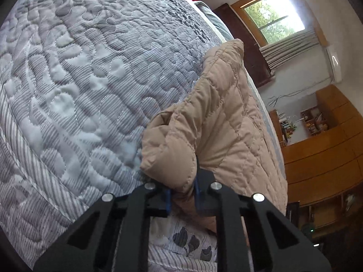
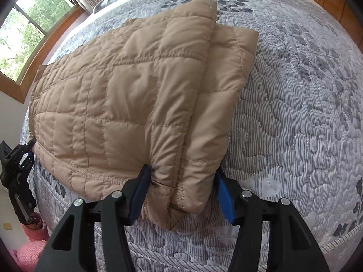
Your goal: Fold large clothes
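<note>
Jacket (image 2: 127,104), tan and puffy, is pinched at its near folded corner by the right gripper (image 2: 181,192) and at its other end by the left gripper (image 1: 182,195), and lies folded on the gray quilted bed (image 2: 295,113).

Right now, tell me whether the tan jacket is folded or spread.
Folded: the tan jacket lies doubled in stacked layers on the bedspread, both tongs gripping its near edge.

A tan quilted puffer jacket (image 2: 127,104) lies folded on the grey-and-white quilted bedspread (image 2: 295,124), near the bed's front edge and toward its window-side corner. Its box-stitched panels lie mostly flat, with one padded layer doubled over another along the right side.
</note>
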The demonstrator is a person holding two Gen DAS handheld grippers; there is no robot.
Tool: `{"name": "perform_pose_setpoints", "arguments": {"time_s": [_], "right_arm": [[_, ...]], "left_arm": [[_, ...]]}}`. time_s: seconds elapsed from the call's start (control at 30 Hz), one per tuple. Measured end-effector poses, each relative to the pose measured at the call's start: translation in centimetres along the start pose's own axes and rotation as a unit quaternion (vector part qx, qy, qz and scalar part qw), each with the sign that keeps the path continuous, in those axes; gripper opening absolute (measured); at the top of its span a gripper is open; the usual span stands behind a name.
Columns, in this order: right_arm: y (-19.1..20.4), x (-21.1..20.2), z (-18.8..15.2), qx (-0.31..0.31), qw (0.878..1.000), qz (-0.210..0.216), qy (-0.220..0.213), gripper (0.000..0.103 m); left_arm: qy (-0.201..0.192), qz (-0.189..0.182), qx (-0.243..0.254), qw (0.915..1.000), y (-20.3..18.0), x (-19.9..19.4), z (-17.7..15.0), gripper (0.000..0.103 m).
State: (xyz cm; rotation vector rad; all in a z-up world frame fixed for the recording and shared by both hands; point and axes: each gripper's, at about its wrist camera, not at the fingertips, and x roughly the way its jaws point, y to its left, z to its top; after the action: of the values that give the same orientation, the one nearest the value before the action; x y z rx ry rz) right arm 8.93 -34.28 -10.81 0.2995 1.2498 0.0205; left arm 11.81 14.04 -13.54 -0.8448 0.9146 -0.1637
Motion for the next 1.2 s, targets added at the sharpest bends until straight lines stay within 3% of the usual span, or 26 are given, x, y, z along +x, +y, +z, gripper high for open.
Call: {"name": "perform_pose_setpoints", "arguments": {"time_s": [0.23, 0.33, 0.5, 0.67, 0.77, 1.03, 1.2], "right_arm": [[-0.1, 0.3, 0.2, -0.001, 1.000, 0.001, -0.005, 0.058], [-0.3, 0.3, 0.1, 0.002, 1.000, 0.003, -0.003, 0.058], [-0.4, 0.1, 0.4, 0.011, 1.000, 0.009, 0.005, 0.058], [-0.3, 0.0, 0.5, 0.016, 1.000, 0.011, 0.009, 0.057], [-0.3, 0.0, 0.7, 0.017, 1.000, 0.008, 0.012, 0.057], [-0.1, 0.0, 0.9, 0.016, 1.000, 0.006, 0.013, 0.057], [0.0, 0.1, 1.0, 0.014, 1.000, 0.005, 0.013, 0.057]], "left_arm": [[0.006, -0.001, 0.020, 0.9998, -0.2, 0.3, 0.3, 0.010], [-0.035, 0.019, 0.088, 0.9953, -2.9, -1.3, 0.0, 0.007], [-0.073, -0.027, 0.165, 0.9832, -7.2, -4.8, 0.2, 0.007], [-0.079, -0.064, 0.263, 0.9593, -12.8, -6.0, -1.3, 0.007], [-0.066, -0.091, 0.323, 0.9398, -16.3, -5.9, -3.0, 0.007], [-0.004, -0.119, 0.417, 0.9011, -21.8, -2.0, -7.1, 0.007], [0.039, -0.119, 0.447, 0.8858, -22.7, 1.7, -8.9, 0.007]]}}
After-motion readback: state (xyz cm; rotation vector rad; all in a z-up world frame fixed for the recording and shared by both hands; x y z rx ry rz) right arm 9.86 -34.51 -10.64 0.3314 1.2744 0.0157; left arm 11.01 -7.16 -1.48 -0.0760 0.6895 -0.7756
